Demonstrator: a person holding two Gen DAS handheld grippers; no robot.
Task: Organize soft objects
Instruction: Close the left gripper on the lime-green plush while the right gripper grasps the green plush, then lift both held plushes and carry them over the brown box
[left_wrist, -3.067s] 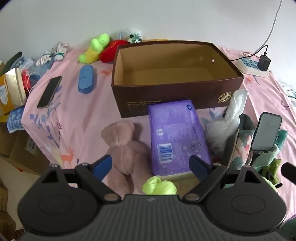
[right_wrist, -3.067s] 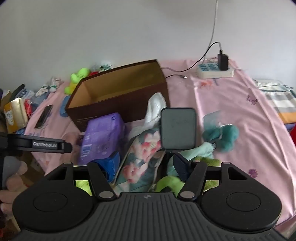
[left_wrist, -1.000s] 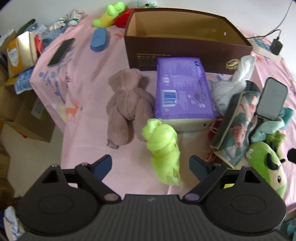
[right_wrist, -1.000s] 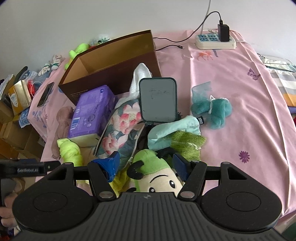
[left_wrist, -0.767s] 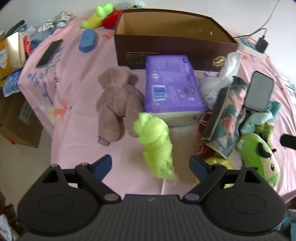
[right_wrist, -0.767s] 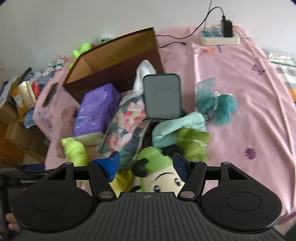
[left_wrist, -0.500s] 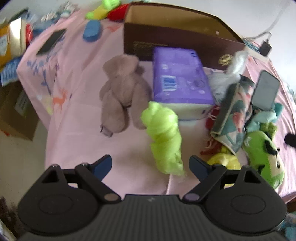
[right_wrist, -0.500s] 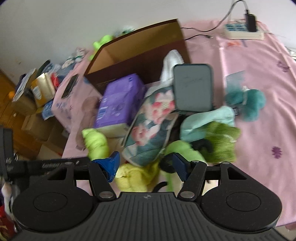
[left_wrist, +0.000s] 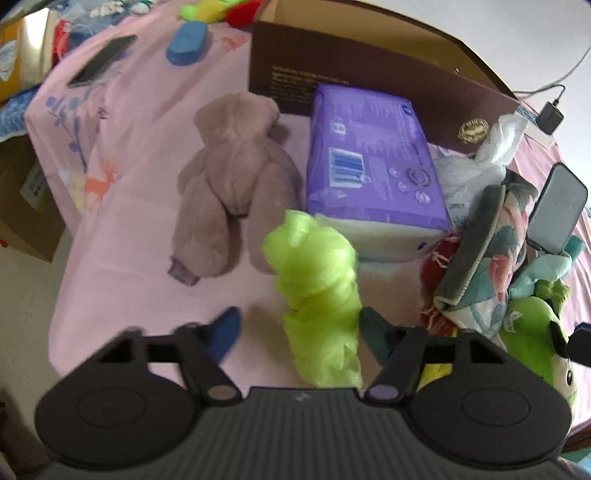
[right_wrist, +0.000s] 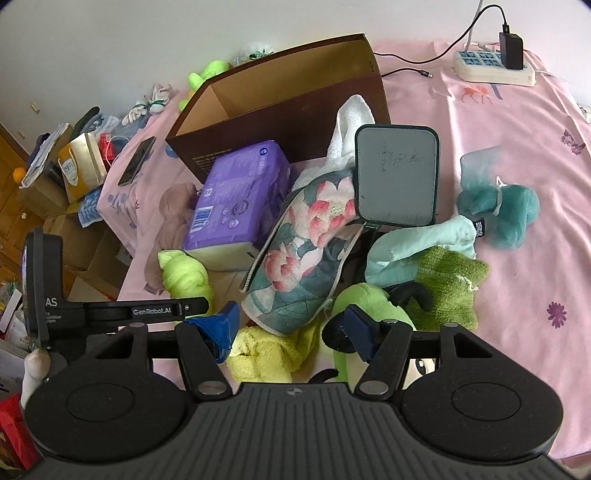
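Note:
A lime green soft cloth bundle (left_wrist: 317, 291) lies on the pink sheet, its near end between the fingers of my open left gripper (left_wrist: 299, 332); it also shows in the right wrist view (right_wrist: 183, 275). A beige teddy bear (left_wrist: 232, 195) lies to its left. An open brown box (left_wrist: 369, 70) stands behind a purple pack (left_wrist: 369, 173). My right gripper (right_wrist: 291, 326) is open above a yellow cloth (right_wrist: 266, 354), beside a green plush (right_wrist: 369, 306) and a floral pouch (right_wrist: 306, 254). A teal plush (right_wrist: 498, 210) and green towel (right_wrist: 447, 284) lie to the right.
A dark tablet-like device (right_wrist: 397, 177) leans on the pile. A phone (left_wrist: 99, 70) and a blue case (left_wrist: 186, 40) lie at the far left. A power strip (right_wrist: 491, 66) sits at the back right. The bed's left edge (left_wrist: 66, 258) drops to cardboard boxes.
My left gripper has moved in on the lime green bundle and its fingers have narrowed around it. My right gripper has shifted slightly over the pile, still open.

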